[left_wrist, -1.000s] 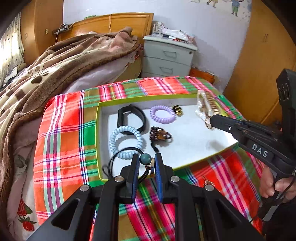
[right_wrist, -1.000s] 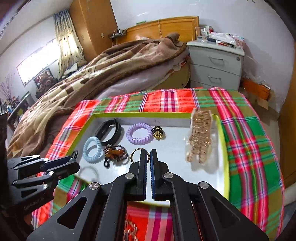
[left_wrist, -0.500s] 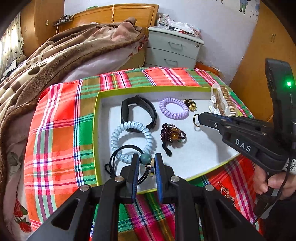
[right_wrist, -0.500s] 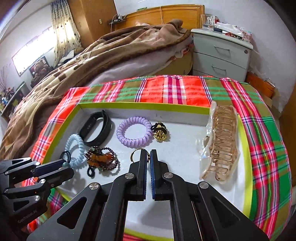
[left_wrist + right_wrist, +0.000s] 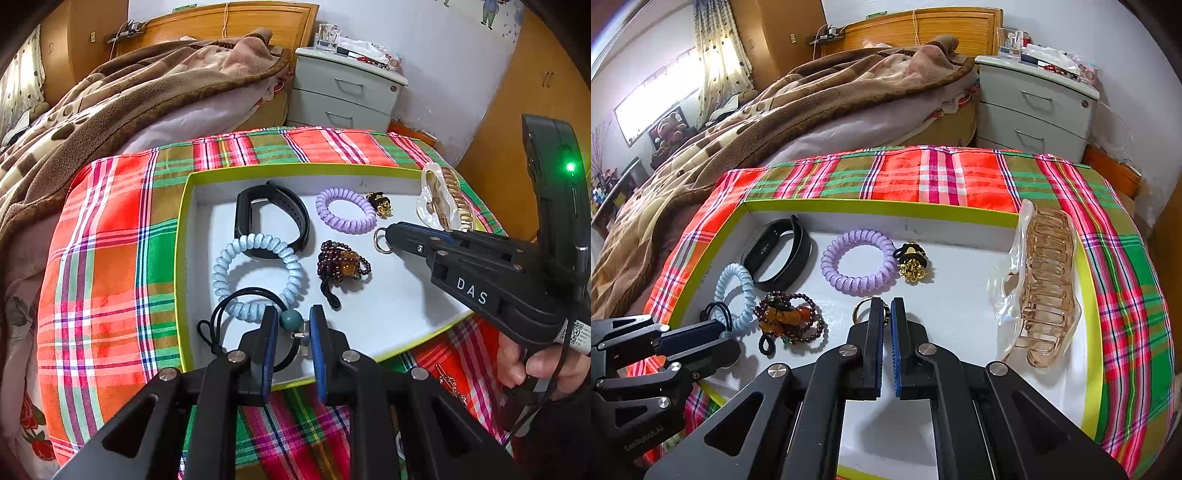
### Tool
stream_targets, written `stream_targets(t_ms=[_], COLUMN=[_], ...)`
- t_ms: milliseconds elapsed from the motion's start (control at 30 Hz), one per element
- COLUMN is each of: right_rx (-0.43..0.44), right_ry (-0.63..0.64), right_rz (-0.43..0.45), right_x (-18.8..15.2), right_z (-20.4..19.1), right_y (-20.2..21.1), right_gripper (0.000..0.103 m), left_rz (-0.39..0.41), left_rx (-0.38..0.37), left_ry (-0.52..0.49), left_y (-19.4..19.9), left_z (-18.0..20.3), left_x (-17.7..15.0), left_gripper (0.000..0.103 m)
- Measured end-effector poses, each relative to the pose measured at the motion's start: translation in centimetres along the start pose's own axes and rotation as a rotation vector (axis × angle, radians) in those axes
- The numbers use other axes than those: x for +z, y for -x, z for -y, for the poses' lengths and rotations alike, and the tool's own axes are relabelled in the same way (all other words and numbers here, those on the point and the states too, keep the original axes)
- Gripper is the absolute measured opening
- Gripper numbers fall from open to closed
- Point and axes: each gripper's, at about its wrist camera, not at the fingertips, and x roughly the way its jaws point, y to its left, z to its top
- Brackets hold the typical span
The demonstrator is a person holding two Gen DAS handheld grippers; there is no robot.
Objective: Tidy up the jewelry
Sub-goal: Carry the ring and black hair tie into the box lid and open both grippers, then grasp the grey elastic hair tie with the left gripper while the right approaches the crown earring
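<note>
A white tray with a yellow-green rim (image 5: pixel 183 206) (image 5: pixel 1089 280) sits on a plaid cloth. In it lie a black band (image 5: pixel 271 218) (image 5: pixel 775 254), a purple coil tie (image 5: pixel 345 216) (image 5: pixel 858 267), a blue coil tie (image 5: pixel 258 275) (image 5: pixel 735 295), a dark bead bracelet (image 5: pixel 341 264) (image 5: pixel 790 321), a gold bell tie (image 5: pixel 912 264) and a clear hair claw (image 5: pixel 1047 288). My left gripper (image 5: pixel 291 325) is shut on a black cord with a green bead (image 5: pixel 290 319) at the tray's near edge. My right gripper (image 5: pixel 886 314) is shut on a gold ring (image 5: pixel 862 310) (image 5: pixel 382 240) above the tray's middle.
A bed with a brown blanket (image 5: pixel 812 96) lies behind the table. A grey nightstand (image 5: pixel 1034 107) stands at the back right. Small gold jewelry (image 5: pixel 448 384) lies on the cloth in front of the tray at the right.
My right gripper has carried the gold ring leftward and forward over the tray, toward the bead bracelet. My left gripper keeps hold of the bead cord at the tray's near edge.
</note>
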Motion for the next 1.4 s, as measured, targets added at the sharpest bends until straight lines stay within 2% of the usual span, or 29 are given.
stream_targets(t_ms=[133,233,467,633,833,933,967,1200,1400], right_rx=[0.002,0.008,0.020,0.034,0.042,0.050,0.053,0.053,0.048], right_ry=[-0.005,-0.005,-0.013,-0.016,-0.016,-0.022,-0.024,-0.053,-0.088], right_rz=[0.005,0.016,0.044,0.079,0.099,0.108,0.112,0.122,0.117], right_x=[0.1,0.2,-0.1,-0.8,-2.4,-3.4,-3.8,-6.6,-8.7], right_z=[0.1,0.0,0.0,0.1,0.0,0.0,0.0,0.7,1.8], right_y=[0.1,0.5,2.2,4.4,6.5,7.4,7.8,9.8,10.8], right_gripper=[0.007,0.015,0.015,0.016,0.017,0.023,0.027,0.030,0.030], left_rz=[0.000,0.000,0.018,0.055,0.086,0.094,0.096,0.045,-0.015], left_rx=[-0.003,-0.005,-0.017,-0.036,-0.059,-0.070,-0.081,-0.143,-0.155], left_ry=[0.004,0.004,0.011,0.024,0.016,0.014,0.009,-0.037,-0.066], left_y=[0.0,0.1,1.0,3.1,5.2,5.9,6.1,5.5,4.0], left_z=[-0.1,0.0,0.1,0.2,0.9,1.3,1.5,3.4,5.0], left_x=[0.0,0.0,-0.2,-0.9,-2.2,-2.9,-3.2,-5.3,-6.5], left_gripper=[0.024,0.029,0.035,0.040,0.040,0.041,0.041,0.044,0.044])
